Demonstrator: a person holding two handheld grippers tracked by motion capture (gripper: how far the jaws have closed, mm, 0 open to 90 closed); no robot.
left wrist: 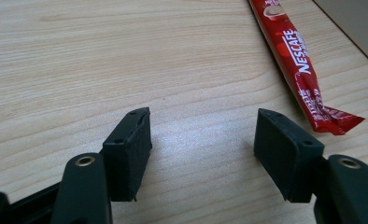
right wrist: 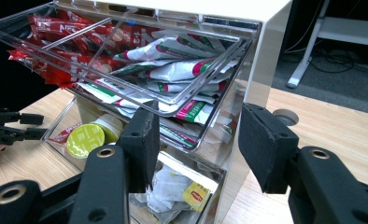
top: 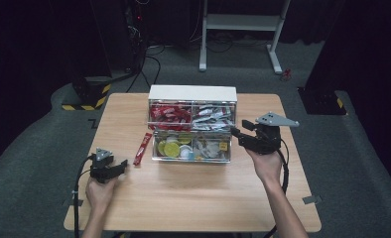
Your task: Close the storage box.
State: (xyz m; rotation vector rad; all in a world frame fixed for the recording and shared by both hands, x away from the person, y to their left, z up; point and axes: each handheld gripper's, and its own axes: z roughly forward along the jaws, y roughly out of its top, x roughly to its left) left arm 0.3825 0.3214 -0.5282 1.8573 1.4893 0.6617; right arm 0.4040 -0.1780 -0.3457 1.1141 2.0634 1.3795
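Two gaping, empty claws, left [top: 123,163] and right [top: 234,132], over wood table [top: 193,198], dark room.

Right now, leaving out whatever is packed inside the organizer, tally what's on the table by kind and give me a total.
Red Nescafe stick sachet: 1
Clear two-tier drawer organizer with a white casing: 1
Handheld grippers, left gripper and right gripper, both open with nothing between the jaws: 2
Total: 4

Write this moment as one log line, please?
left gripper open, on table near red Nescafe stick | right gripper open, at clear organizer | nothing held
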